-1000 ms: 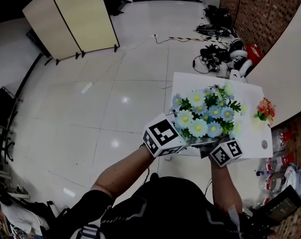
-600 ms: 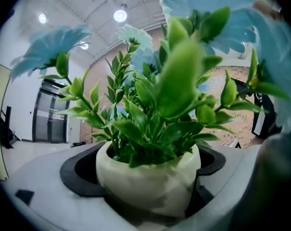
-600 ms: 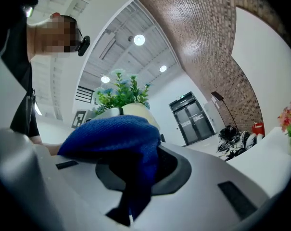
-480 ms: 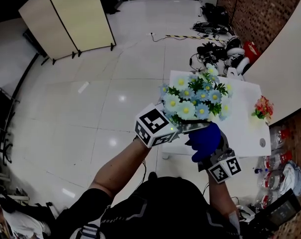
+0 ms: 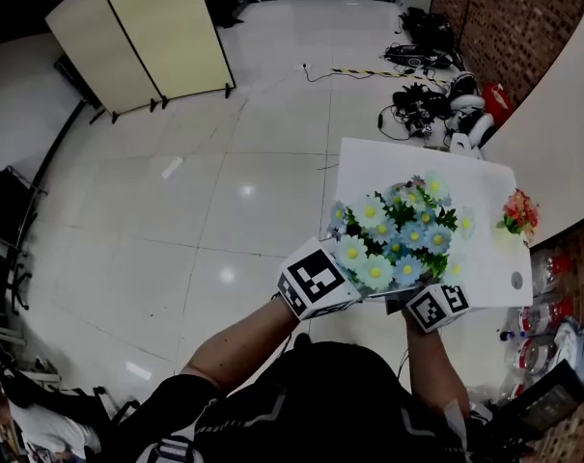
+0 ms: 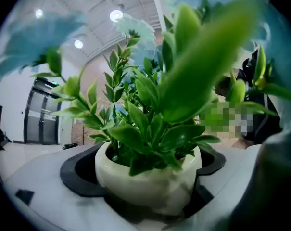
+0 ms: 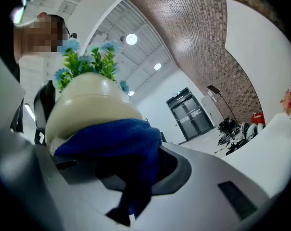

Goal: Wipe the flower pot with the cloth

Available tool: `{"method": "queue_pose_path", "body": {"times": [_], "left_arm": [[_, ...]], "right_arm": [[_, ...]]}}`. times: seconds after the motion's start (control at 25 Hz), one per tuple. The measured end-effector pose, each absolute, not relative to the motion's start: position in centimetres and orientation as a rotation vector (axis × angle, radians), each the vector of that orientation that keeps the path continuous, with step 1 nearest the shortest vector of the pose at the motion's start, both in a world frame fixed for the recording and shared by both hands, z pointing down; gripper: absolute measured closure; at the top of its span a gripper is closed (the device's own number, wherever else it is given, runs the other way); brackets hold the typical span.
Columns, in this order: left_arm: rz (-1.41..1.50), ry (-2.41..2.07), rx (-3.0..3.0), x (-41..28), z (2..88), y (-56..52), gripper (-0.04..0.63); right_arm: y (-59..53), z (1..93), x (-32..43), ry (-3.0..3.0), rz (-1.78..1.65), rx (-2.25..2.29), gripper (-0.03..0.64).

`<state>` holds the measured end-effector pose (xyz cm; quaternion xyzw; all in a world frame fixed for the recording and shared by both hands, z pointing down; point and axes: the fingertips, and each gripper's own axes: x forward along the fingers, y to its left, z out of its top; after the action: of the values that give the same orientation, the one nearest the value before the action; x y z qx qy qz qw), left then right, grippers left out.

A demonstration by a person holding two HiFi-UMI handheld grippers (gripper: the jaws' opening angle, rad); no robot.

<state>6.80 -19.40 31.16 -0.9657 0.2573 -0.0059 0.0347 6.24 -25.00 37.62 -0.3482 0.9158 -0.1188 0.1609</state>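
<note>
My left gripper (image 6: 144, 196) is shut on a cream flower pot (image 6: 135, 179) filled with green leaves, its dark jaws on either side of the pot. In the head view the blue and white flowers (image 5: 396, 237) hide the pot, which is held above the near edge of the white table (image 5: 485, 186). My right gripper (image 7: 121, 177) is shut on a blue cloth (image 7: 111, 138). The cloth is pressed against the lower side of the pot (image 7: 87, 105). Both marker cubes sit just below the flowers, left (image 5: 317, 279) and right (image 5: 436, 307).
A small pot of red flowers (image 5: 516, 212) stands at the table's right edge. Cables and gear (image 5: 422, 104) lie on the tiled floor beyond the table, beside a brick wall. A folding screen (image 5: 137, 37) stands far left. Bottles (image 5: 547, 268) lie to the right.
Half a second ago the right gripper and cloth hung in the open below the pot. Now they are up against the pot, under the flowers. The pot has shifted slightly right and down.
</note>
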Motion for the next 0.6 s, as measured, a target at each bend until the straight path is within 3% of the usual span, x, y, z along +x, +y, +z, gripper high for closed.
{"method": "queue_pose_path", "body": {"times": [0.6], "left_arm": [[-0.031,0.876,-2.947,6.2,32.5,-22.7,0.04]], "right_arm": [[-19.0,41.9,5.6,2.623,-0.49,-0.869,0.568]]}}
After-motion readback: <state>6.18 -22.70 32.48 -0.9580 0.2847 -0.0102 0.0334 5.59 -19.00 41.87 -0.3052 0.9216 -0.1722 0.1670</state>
